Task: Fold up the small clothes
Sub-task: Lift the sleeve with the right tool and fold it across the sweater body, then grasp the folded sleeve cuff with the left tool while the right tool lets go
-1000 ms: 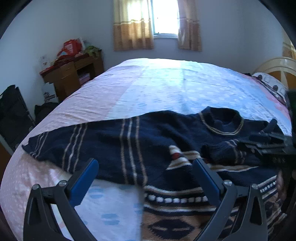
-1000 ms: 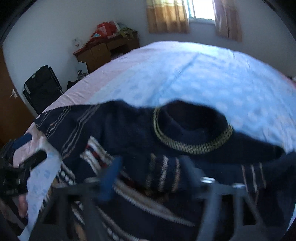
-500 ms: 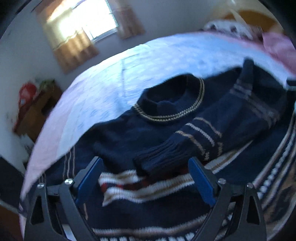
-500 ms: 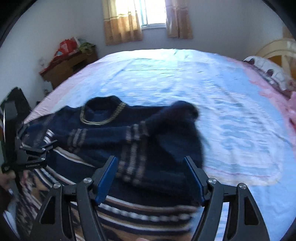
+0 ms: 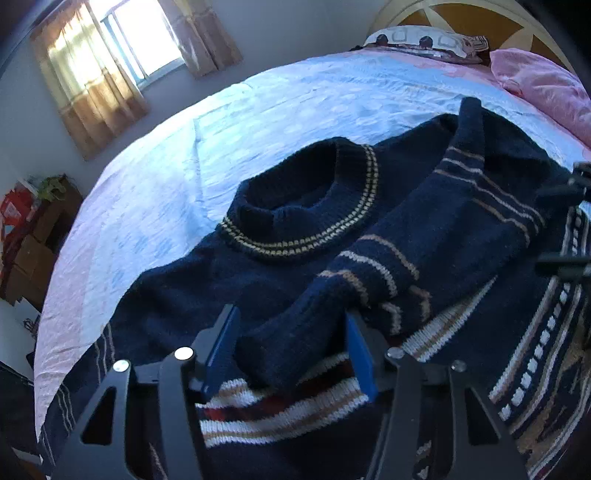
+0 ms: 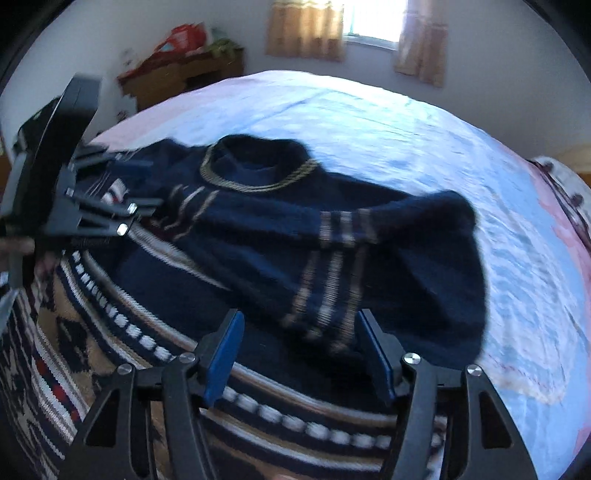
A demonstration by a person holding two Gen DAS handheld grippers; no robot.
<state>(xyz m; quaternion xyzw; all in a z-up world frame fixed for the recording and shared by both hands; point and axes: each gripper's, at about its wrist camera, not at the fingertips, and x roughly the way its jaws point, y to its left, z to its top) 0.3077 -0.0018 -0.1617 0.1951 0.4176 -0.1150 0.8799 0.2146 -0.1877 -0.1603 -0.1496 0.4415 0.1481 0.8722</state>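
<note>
A navy knit sweater (image 5: 207,280) with tan stripes and a patterned hem lies spread on the bed; it also shows in the right wrist view (image 6: 258,236). One sleeve (image 5: 424,236) is folded across the chest. My left gripper (image 5: 290,350) has its blue pads on either side of that sleeve's cuff (image 5: 291,343), partly closed around it. My right gripper (image 6: 299,350) is open, its pads straddling the folded sleeve's striped upper part (image 6: 328,291) near the shoulder. The left gripper also shows in the right wrist view (image 6: 122,218), at the left.
The bed (image 5: 295,99) has a pale blue and pink sheet. A pink pillow (image 5: 543,88) and a headboard (image 5: 461,18) lie at the far right. A wooden desk (image 6: 184,77) with clutter stands by the wall. A curtained window (image 6: 373,22) is behind.
The left gripper swung from the spread left sleeve over to the folded sleeve's cuff and narrowed around it. The right gripper let go of the sleeve, backed off and moved in on the shoulder fold.
</note>
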